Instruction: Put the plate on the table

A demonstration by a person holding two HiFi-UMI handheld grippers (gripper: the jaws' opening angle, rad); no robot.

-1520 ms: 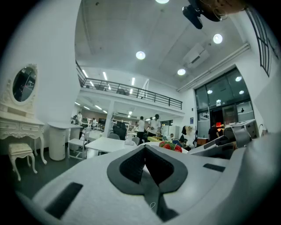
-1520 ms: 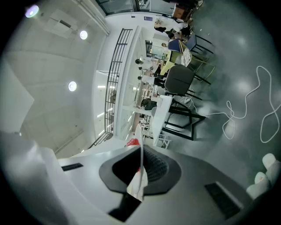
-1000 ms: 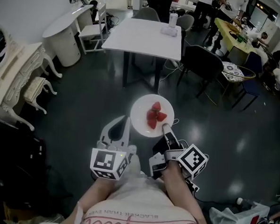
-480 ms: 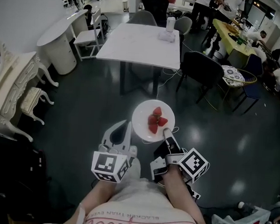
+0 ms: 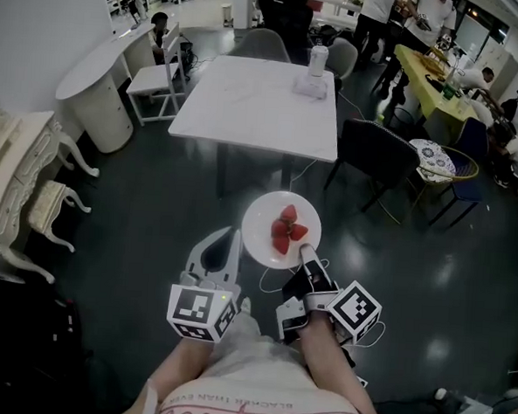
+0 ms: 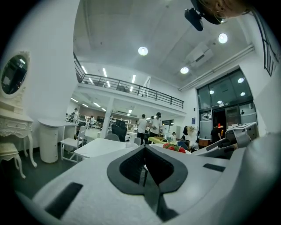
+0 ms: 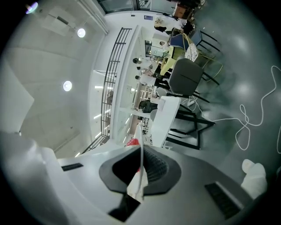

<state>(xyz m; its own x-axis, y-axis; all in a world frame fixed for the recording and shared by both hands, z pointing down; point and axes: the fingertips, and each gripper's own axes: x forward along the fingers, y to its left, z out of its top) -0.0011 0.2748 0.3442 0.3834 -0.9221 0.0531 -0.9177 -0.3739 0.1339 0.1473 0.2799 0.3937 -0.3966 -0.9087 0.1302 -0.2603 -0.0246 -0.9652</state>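
Above floor (image 5: 126, 229) — right gripper (image 5: 305, 247) pinches plate (image 5: 258, 221) rim; left gripper (image 5: 230, 233) clenched, empty; table (image 5: 248, 105) ahead, chair (image 5: 376, 148) beside.

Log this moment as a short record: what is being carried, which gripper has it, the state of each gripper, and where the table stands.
carried item: white plate, held up in the air, resting on no surface
on the plate: strawberries
right gripper: shut on the plate's near rim
left gripper: shut, nothing between its jaws, just left of the plate
table: white, ahead of the plate; plate not yet on it
on the table: a white item near the far right edge
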